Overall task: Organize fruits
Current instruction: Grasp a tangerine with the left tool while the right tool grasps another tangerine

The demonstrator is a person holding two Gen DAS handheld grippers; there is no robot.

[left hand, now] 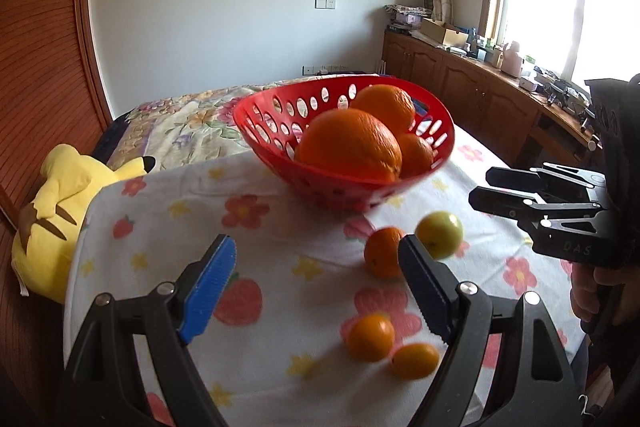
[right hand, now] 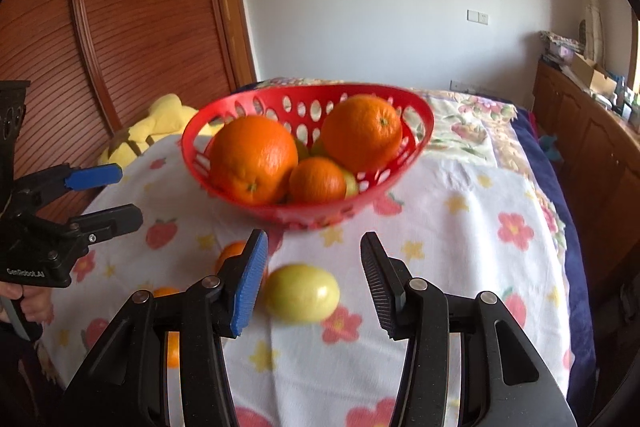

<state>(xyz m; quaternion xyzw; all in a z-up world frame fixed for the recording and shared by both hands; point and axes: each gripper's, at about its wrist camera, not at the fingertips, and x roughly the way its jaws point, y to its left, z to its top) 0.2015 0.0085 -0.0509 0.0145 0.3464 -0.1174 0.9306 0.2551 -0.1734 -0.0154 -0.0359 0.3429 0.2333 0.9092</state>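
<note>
Flowered cloth is covering the table (right hand: 460,227) in a bedroom, with a bed lying behind it and a wooden wardrobe off to the left. On that cloth the yellow-green fruit (right hand: 302,292) is lying loose, in front of the red basket (right hand: 424,131), and in the right wrist view it is sitting between my right tongs (right hand: 314,283), which I am holding spread wide and touching nothing. Its long axis is running crosswise to my fingers, its narrower end pointing right. I am holding my left tongs (left hand: 316,283) spread as well, empty, hovering over the near cloth where a small orange (left hand: 382,251) is lying just beside the yellow-green fruit (left hand: 439,234), and two smaller orange fruits (left hand: 370,337) are lying nearer to me. The basket is already holding two large oranges (right hand: 254,159), a smaller one and some greenish fruit beneath.

I am judging the risk to be rolling: closing on the rounded ends could be squeezing the fruit out forward, since the pads would be meeting it along its length. It might then be knocking into the small orange or running off the table edge. A yellow plush toy (left hand: 60,195) is slumping off the far left.
</note>
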